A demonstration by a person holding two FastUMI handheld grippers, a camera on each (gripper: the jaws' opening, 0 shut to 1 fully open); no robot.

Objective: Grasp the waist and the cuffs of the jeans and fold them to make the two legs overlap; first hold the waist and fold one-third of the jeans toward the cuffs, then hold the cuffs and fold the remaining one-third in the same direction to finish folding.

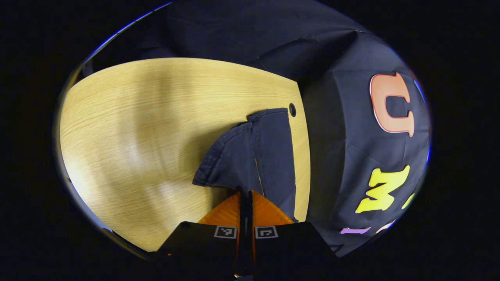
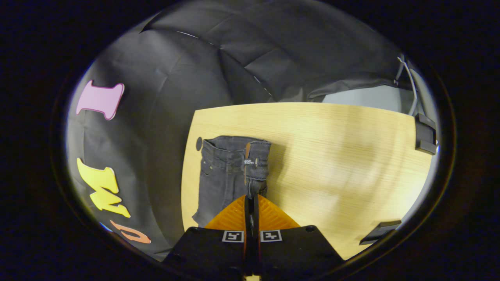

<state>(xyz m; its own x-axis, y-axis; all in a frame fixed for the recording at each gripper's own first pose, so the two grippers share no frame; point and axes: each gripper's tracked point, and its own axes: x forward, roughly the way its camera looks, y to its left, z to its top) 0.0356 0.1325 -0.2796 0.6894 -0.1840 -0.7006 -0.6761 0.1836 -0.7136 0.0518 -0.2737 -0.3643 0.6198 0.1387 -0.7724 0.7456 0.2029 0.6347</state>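
left gripper (image 1: 245,194): fingers pressed together at the bottom of the left gripper view, pinching dark denim at the cuff end of the jeans.
right gripper (image 2: 252,197): fingers closed tight at the bottom of the right gripper view, clamping a fold of denim at the waist end.
jeans (image 1: 258,152): dark blue-black, lying on the table near one edge, close to the black cloth wall; cuff end seen from the left gripper view, with two hemmed leg ends (image 1: 234,134) side by side, one partly lifted and curled over the other.
waistband (image 2: 234,146): seen from the right gripper view, with a small label patch and a belt loop; one corner drawn up toward the closed fingers, the rest flat on the wood.
table (image 1: 156,136): pale wood grain, broad bare surface beside the jeans; small round dark hole (image 1: 292,109) near the corner just past the cuffs.
wall (image 2: 164,97): black cloth, creased, rising behind the table on the jeans' side.
dark brackets (image 2: 425,134): fixed at the far table edge in the right gripper view.
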